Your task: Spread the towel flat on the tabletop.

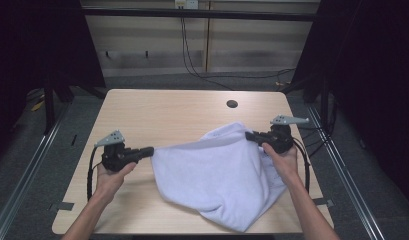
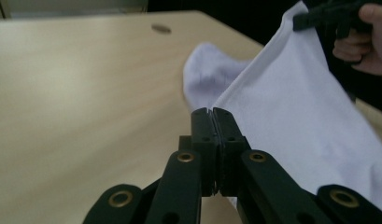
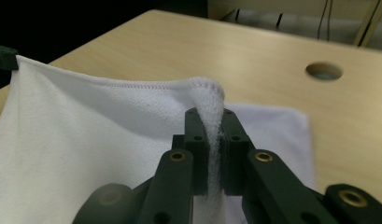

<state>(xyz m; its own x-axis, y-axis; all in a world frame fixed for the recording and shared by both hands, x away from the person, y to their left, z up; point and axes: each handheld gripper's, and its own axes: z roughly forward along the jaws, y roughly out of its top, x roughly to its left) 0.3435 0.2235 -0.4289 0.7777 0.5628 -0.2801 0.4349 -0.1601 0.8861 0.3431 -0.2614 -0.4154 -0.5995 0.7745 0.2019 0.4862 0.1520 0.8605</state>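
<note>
The left gripper [image 1: 151,149] and the right gripper [image 1: 248,134] are each pinching a corner of the white towel [image 1: 217,175] between closed fingers, its lower part sagging below them onto the table [image 1: 157,107].

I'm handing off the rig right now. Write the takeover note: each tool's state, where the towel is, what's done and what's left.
Left tool: shut on a corner of the white towel; the left gripper view shows the jaws closed on the edge.
Right tool: shut on the towel's other top corner, cloth pinched between the jaws.
Towel: top edge stretched between the two tools above the table; the rest hangs down and its lower part looks to rest bunched near the front edge.
Done: both corners gripped, edge raised.
Left: probably lift clear, spread flat, then fold.
</note>
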